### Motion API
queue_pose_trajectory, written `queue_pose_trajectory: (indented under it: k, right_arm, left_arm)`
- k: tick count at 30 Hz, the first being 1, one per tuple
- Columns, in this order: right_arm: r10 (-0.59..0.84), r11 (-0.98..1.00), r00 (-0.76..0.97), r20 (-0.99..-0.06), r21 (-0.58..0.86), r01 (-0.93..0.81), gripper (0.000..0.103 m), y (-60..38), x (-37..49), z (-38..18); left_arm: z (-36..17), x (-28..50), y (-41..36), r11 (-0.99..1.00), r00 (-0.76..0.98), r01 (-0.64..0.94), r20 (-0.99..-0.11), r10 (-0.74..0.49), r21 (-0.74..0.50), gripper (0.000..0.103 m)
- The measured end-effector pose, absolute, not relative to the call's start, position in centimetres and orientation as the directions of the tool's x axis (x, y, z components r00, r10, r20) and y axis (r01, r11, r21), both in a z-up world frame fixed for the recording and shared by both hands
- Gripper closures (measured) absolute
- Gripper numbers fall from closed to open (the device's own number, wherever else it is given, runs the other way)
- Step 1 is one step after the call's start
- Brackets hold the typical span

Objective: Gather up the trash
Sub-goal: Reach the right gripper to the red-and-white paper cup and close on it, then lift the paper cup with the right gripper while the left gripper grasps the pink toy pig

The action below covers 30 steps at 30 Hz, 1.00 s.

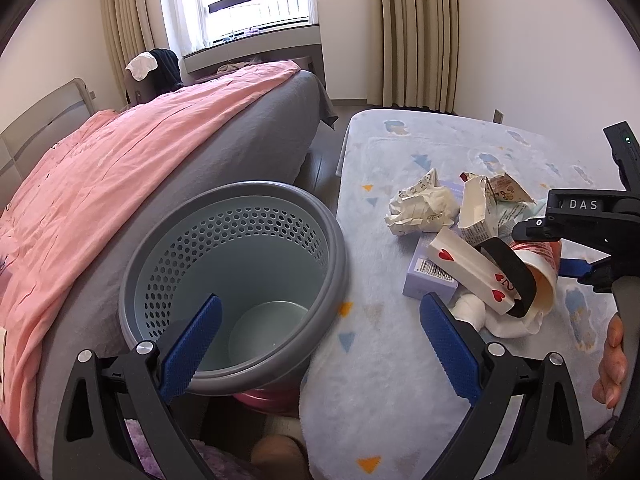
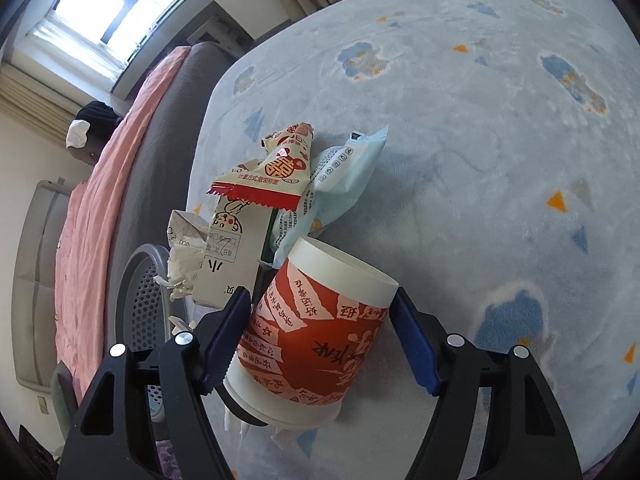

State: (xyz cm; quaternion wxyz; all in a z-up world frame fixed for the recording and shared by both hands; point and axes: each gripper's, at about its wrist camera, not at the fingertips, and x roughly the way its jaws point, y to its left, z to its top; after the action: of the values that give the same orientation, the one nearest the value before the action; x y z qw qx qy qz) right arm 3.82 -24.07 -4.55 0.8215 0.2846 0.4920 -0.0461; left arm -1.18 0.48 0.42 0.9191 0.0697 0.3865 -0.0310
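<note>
A grey perforated bin [image 1: 236, 280] stands between the bed and the low table, empty inside. My left gripper [image 1: 320, 344] is open and empty, above the bin's near rim and the table edge. On the table lies a trash pile: crumpled paper [image 1: 420, 208], a torn carton [image 1: 476, 208], a lilac box [image 1: 430, 276], a bent playing card [image 1: 472, 276]. My right gripper [image 2: 320, 344] is open, its fingers either side of a red-and-white paper cup [image 2: 312, 340] lying on its side. Snack wrappers [image 2: 280, 172] and a pale blue packet [image 2: 344, 176] lie beyond it.
A bed with a pink cover [image 1: 120, 184] runs along the left of the bin. The table carries a fleecy blue-patterned cloth [image 2: 480, 128]. A window and curtains are at the back. A hand [image 1: 612, 364] shows at the right edge.
</note>
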Motion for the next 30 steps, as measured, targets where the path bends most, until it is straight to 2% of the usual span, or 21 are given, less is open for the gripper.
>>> queue_pose_trajectory:
  k: [10, 30]
  right_arm:
    - [-0.041, 0.934, 0.633, -0.773, 0.195, 0.299, 0.044, -23.3, 0.7, -1.4]
    - [-0.179, 0.905, 0.651, -0.738, 0.137, 0.404, 0.044, -29.1, -4.5, -1.9]
  left_arm:
    - [0.3, -1.6, -0.2, 0.986, 0.711, 0.118, -0.703, 0.000, 0.120, 0.008]
    - [-1.3, -3.7, -3.6, 0.969, 0.693, 0.204, -0.720, -0.040, 0.142, 0.008]
